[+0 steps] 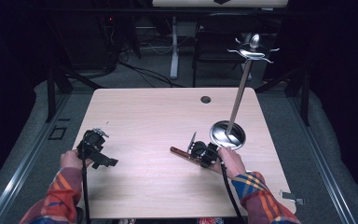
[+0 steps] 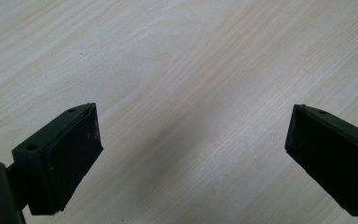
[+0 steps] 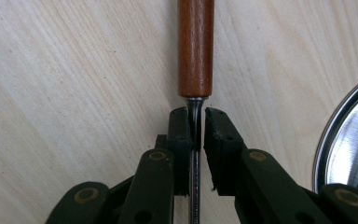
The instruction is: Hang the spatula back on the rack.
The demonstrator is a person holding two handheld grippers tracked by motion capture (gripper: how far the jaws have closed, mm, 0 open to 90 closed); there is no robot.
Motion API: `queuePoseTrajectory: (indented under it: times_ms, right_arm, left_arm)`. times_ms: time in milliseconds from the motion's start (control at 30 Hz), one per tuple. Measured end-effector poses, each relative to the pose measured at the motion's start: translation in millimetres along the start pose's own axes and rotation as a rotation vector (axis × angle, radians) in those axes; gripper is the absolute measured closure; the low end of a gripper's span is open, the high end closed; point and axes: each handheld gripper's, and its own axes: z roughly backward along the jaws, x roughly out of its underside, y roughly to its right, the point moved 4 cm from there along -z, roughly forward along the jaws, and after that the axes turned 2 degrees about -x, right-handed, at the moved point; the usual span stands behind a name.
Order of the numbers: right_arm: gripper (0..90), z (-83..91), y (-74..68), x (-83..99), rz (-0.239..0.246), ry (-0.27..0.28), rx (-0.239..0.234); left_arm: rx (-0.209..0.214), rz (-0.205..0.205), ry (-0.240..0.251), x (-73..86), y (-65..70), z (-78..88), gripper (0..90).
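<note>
- The right claw (image 3: pixel 196 122) is clamped on the thin metal shank of a wooden-handled utensil (image 3: pixel 195 46), just below the handle; gripping the narrow neck likely keeps the round handle from rolling between the pads
- The utensil lies low over the table (image 1: pixel 158 116), just left of the round base of a metal stand (image 1: pixel 227 134); its handle points away from the person's right hand (image 1: pixel 231 161)
- The stand's pole leans up to hooked arms at the top, presumably for hanging utensils, which would explain the grasp
- The left claw (image 2: pixel 193 154) hangs wide apart and empty over bare wood near the table's left edge, seemingly parked out of the way
</note>
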Motion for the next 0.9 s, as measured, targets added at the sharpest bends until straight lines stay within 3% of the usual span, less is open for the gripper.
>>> queuePoseTrajectory:
  times_ms: [533,900]
  right_arm:
    - [84.4,-3.8,-1.1,-5.1,0.019,-0.017,0.007]
    - [84.5,6.7,1.0,-1.2,0.008,0.037,0.004]
  left_arm:
    - [-0.005,-0.005,-0.003,0.2,0.3,0.9,3.3]
    - [-0.005,-0.005,0.0,0.9,-0.1,1.1,3.4]
